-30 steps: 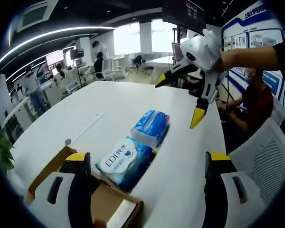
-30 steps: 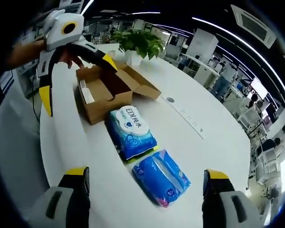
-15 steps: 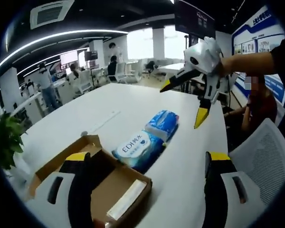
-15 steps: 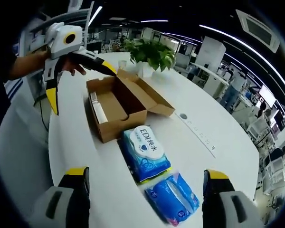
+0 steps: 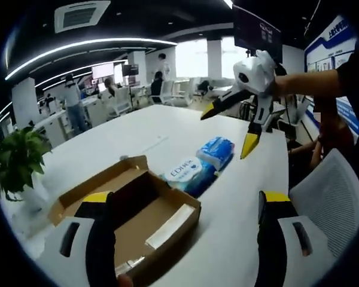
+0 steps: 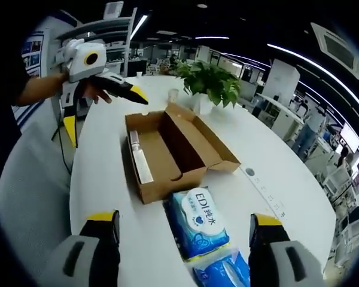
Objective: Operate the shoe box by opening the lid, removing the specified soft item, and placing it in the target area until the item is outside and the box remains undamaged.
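Right gripper view: wipes pack [image 6: 198,222] between spread, empty fingers [image 6: 105,221], beside open shoe box [image 6: 167,149].

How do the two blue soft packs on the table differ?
The wipes pack has a white label printed "EDI" and lies right beside the open shoe box. The plain blue pack shows no such label and lies beyond it, farther from the box. Both are soft, blue and lying flat on the white table, outside the box.

From my right hand-held gripper's view, the open shoe box [image 6: 167,155] sits on the counter [image 6: 102,179]; a wipes pack [image 6: 200,221] lies just before it, a second pack [image 6: 224,272] nearer still, a potted plant [image 6: 209,84] behind.
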A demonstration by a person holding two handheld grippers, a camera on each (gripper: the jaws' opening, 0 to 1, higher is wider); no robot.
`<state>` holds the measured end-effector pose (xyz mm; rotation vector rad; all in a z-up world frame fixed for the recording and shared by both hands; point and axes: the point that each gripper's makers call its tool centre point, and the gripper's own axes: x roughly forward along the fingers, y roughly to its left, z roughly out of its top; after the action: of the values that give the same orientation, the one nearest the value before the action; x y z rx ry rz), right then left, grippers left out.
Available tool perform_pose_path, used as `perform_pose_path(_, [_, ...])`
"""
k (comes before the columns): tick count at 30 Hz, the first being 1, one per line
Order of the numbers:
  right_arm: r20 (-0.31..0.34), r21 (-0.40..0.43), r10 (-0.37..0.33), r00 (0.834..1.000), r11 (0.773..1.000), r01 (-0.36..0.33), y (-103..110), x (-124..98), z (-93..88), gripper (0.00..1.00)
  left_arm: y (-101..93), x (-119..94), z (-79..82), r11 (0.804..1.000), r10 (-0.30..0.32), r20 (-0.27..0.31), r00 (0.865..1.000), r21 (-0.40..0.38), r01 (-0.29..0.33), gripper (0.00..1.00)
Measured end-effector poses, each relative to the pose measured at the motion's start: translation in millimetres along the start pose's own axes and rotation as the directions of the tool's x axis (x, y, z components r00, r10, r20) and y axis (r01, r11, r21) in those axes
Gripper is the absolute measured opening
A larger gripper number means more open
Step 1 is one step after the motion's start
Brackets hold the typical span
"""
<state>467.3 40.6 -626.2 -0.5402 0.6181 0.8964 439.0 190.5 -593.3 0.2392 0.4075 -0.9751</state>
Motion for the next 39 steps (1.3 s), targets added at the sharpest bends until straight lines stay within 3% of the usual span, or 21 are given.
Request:
perform_pose_path(6, [0.027,-0.061,0.051,0.998,0.997,-0.049,12,15,18.8,0.79,2.5,-20,-6.4,0.999,0.035,0.021,0.999,-0.028,-0.034,0.99])
perform_pose_path(10, [0.027,-0.052,0.094,0.995,0.994,-0.092,20,22,26.1,0.70,5.7,-34,-8.0,0.997,0.071,0.042,0.997,-0.025,-0.070,0.99])
perform_pose_path(13, [0.030,-0.083,0.106,0.994,0.991,-0.103,25,28,33.4,0.71,7.5,-50,-9.3,0.995,0.093,0.070,0.993,-0.032,-0.091,0.99])
perform_pose_path(20, [0.038,-0.111,0.131,0.991,0.986,-0.126,30,47,46.1,0.73,9.9,-77,-18.7,0.992,0.121,0.067,0.990,-0.042,-0.118,0.99])
perform_pose_path(25, [0.044,-0.140,0.141,0.989,0.981,-0.134,32,59,54.6,0.71,6.8,-86,-28.3,0.991,0.131,0.049,0.990,-0.022,-0.130,0.99])
perform_pose_path(39, [0.024,-0.190,0.161,0.987,0.970,-0.154,34,88,61.2,0.66,-9.6,-113,-55.2,0.980,0.182,0.084,0.980,-0.097,-0.174,0.99])
